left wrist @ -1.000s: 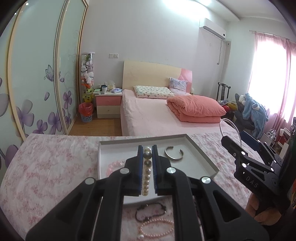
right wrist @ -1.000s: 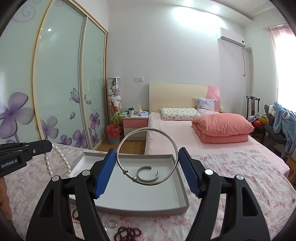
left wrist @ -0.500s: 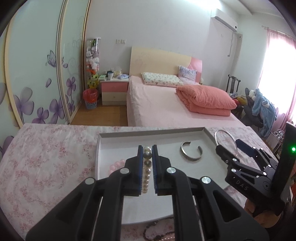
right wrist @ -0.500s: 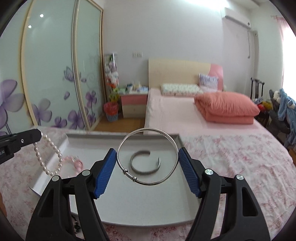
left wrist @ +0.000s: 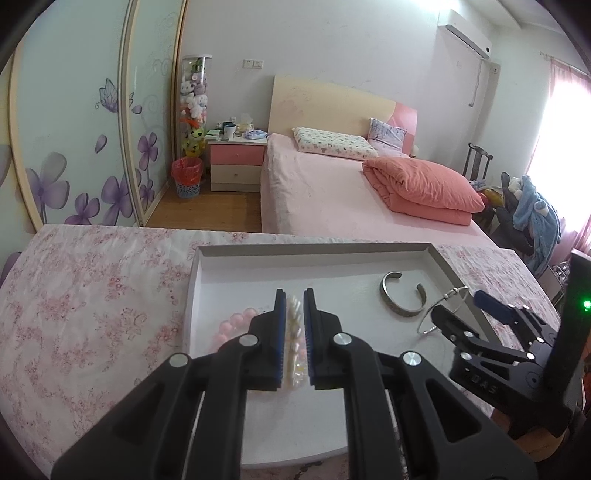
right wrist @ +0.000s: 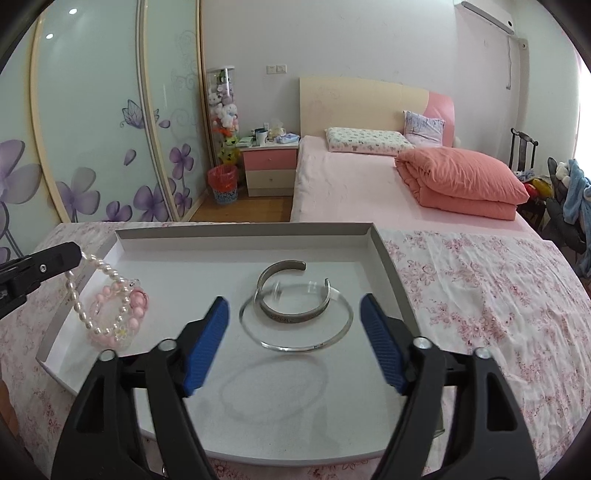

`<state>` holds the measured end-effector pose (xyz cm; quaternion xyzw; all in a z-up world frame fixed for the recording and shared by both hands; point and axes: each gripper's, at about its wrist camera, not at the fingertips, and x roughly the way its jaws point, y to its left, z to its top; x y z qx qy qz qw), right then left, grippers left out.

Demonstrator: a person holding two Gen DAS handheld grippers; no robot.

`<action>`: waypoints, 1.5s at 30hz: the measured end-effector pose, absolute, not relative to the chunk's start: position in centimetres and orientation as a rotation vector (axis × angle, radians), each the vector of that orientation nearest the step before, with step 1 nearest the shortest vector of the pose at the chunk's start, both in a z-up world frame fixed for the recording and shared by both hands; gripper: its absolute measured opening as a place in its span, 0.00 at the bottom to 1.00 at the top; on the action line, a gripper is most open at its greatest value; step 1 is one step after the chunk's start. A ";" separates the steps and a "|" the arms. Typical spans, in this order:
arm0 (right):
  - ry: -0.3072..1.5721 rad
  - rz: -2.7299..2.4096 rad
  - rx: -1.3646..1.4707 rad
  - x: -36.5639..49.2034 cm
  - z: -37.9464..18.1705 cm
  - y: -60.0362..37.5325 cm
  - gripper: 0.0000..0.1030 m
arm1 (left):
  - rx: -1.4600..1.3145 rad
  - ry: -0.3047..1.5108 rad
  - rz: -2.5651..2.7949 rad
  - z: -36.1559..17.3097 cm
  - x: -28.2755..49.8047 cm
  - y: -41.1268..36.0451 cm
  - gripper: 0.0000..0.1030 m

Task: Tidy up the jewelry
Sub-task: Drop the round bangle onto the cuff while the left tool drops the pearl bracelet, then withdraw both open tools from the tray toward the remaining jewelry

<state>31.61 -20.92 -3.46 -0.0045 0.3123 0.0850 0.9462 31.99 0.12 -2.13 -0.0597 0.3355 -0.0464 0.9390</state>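
Left wrist view: our left gripper (left wrist: 294, 332) is clamped on the white pearl bracelet (left wrist: 294, 341) over the shallow white tray (left wrist: 314, 251). Right wrist view: our right gripper (right wrist: 295, 332) has just been opening — the thin silver bangle (right wrist: 295, 325) sits between the pads, touching neither, around the wide silver cuff (right wrist: 295, 295).

Pink bed (left wrist: 332, 199), floral wardrobe doors (left wrist: 74, 147), nightstand (left wrist: 236, 166), AC (left wrist: 467, 35)
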 end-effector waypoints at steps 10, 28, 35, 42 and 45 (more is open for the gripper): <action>0.627 0.162 -0.002 30.8 -3.0 -21.4 0.75 | -0.161 0.692 -0.072 -1.9 30.9 1.9 0.11; 0.638 0.187 -0.015 24.7 -2.8 -23.0 0.74 | -0.154 0.706 -0.101 -2.4 24.0 3.2 0.17; 0.732 0.237 -0.015 21.9 -4.7 -23.6 0.64 | -0.125 0.756 -0.133 -4.3 20.8 3.1 0.22; 0.831 0.331 -0.066 20.3 -6.8 -21.6 0.58 | -0.102 0.807 -0.168 -6.1 18.6 3.1 0.30; 0.852 0.353 -0.094 20.2 -7.3 -20.8 0.58 | -0.086 0.817 -0.184 -6.5 18.1 2.9 0.35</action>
